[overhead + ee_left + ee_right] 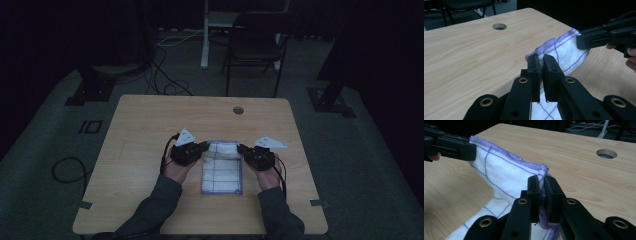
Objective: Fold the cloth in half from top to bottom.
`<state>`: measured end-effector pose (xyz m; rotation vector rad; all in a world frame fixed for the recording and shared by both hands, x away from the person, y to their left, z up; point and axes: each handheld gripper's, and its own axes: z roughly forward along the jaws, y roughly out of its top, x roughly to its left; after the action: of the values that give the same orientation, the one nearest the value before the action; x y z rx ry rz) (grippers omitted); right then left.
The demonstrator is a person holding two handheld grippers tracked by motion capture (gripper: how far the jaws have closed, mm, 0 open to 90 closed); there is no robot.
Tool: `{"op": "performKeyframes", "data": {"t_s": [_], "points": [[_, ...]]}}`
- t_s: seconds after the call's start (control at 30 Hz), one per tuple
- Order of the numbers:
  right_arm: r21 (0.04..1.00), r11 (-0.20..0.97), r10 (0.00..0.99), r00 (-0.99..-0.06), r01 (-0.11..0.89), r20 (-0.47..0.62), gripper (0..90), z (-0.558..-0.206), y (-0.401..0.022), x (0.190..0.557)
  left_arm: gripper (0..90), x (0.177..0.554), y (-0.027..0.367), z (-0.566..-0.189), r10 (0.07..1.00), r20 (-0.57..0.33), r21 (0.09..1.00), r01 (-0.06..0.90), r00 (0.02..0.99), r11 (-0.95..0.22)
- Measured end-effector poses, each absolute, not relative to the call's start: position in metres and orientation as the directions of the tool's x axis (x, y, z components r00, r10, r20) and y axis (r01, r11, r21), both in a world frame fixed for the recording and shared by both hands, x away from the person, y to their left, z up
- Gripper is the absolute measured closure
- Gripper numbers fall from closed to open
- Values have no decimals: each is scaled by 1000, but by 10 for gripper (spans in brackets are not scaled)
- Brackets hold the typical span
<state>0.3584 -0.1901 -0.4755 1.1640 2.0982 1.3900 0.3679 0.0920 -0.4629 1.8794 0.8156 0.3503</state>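
A wooden table (150, 130) has a round hole (238, 110) near its far edge. Beyond it stands a black chair (255, 45), with cables (165, 75) on the floor to the left.

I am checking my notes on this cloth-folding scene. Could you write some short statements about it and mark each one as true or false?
1. The left gripper is shut on a corner of the cloth. True.
2. The right gripper hangs open above the table. False: it is shut on the cloth's other far corner.
3. The cloth is white with purple lines and a purple hem. True.
4. The whole cloth lies flat. False: its far edge is lifted between the grippers.
5. The table has a round hole near its far edge. True.
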Motion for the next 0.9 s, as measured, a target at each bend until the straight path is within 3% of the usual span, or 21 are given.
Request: {"op": "performKeyframes", "data": {"t_s": [0.9], "points": [[880,180,782,-606,440,143,839,-488,-193,335,847,346,96,-478,665,-146,882,401,733,-247]]}}
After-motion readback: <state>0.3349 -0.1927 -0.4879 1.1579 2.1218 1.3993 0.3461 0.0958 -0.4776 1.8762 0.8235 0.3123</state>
